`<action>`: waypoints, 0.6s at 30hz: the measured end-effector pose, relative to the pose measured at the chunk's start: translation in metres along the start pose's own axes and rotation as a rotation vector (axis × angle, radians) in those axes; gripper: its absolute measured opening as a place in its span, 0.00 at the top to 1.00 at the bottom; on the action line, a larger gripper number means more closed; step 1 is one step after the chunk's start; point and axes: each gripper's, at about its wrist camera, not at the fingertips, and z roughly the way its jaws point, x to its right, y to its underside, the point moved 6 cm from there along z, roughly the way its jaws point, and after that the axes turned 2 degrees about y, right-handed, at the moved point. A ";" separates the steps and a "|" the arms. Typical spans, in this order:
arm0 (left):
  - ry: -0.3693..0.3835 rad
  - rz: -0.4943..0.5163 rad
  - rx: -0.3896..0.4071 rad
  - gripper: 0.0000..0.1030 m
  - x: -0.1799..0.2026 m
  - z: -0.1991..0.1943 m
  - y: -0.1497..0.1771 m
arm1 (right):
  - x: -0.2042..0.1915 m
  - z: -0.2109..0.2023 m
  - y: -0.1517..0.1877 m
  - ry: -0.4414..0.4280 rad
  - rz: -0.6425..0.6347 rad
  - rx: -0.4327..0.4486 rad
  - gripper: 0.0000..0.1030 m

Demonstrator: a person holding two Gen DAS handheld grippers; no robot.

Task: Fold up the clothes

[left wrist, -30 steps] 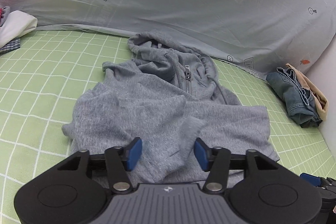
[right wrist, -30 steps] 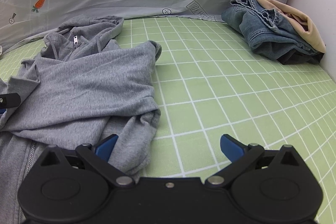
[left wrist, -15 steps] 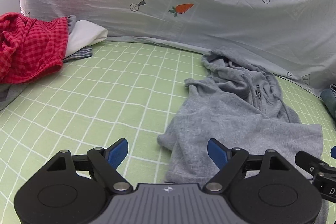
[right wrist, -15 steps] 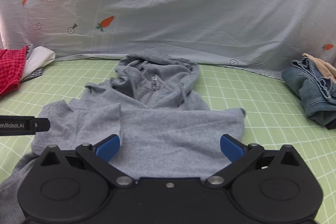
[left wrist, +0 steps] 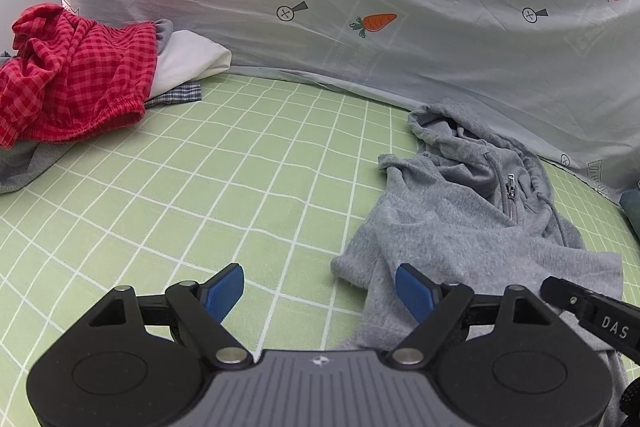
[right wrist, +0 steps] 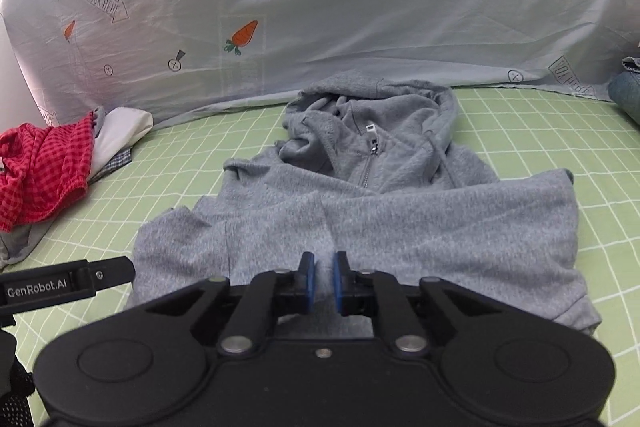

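We see a bed covered by a green grid sheet (left wrist: 240,187), backed by a pale carrot-print cloth (right wrist: 320,7). On the sheet lies the grey hoodie (right wrist: 380,219), hood toward the backdrop, zipper up, its lower part folded across the body. At the bed's left edge sits a pile topped by a red checked garment (left wrist: 72,79). Our left claw (left wrist: 319,291) hangs with its blue pads wide apart over the sheet, just beside the hoodie's left edge. Our right claw (right wrist: 322,281) has its pads nearly together above the hoodie's folded fabric; whether cloth is pinched between them we cannot tell.
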 end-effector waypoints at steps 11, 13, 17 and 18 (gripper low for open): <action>0.031 0.034 -0.008 0.19 0.029 0.006 0.005 | 0.068 -0.026 -0.001 0.240 -0.043 0.078 0.91; 0.037 0.039 -0.012 0.19 0.035 0.007 0.007 | 0.078 -0.020 0.008 0.274 -0.056 0.035 0.90; 0.045 0.067 -0.013 0.19 0.047 0.008 0.009 | 0.094 -0.012 0.023 0.328 -0.071 -0.034 0.76; 0.048 0.071 -0.013 0.19 0.050 0.009 0.009 | 0.094 -0.013 0.023 0.327 -0.061 -0.028 0.69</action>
